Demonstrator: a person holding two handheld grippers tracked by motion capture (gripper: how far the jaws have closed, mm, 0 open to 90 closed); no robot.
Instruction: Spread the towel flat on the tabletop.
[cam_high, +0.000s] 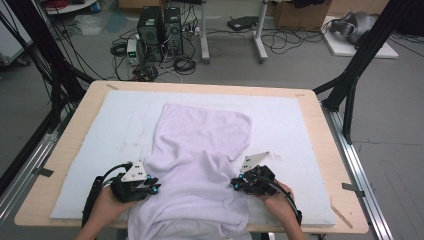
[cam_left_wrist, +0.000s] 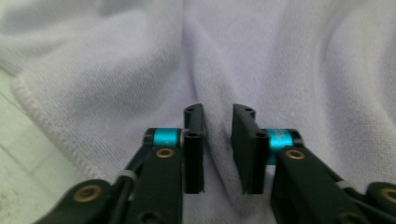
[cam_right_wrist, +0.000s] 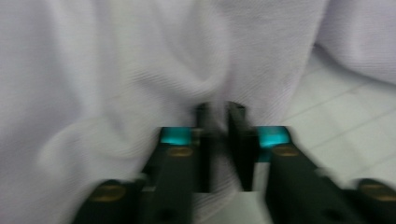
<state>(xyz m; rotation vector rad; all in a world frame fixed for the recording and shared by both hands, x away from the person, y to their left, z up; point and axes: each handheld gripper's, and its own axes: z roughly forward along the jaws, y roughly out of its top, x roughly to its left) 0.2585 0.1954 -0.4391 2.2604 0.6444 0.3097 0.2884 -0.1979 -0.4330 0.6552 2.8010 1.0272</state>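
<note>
Both grippers, left (cam_high: 150, 187) and right (cam_high: 239, 184), clamped on towel (cam_high: 200, 150) folds at desk's near edge; folding barely begun.

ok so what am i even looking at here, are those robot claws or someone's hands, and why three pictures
Those are a person's hands, each holding a hand-held tool with two black jaws. The high view looks down from above the person's side of the table, which carries a pale mat. On it lies a pale lilac towel, its near end hanging over the table's front edge.

The other two pictures come from small cameras riding on the tools, looking along their jaws. The left gripper pinches a fold at the towel's left side, seen close up in the left gripper view. The right gripper pinches a fold at the right side; its own view is blurred. Both sets of jaws are closed on cloth.
</note>
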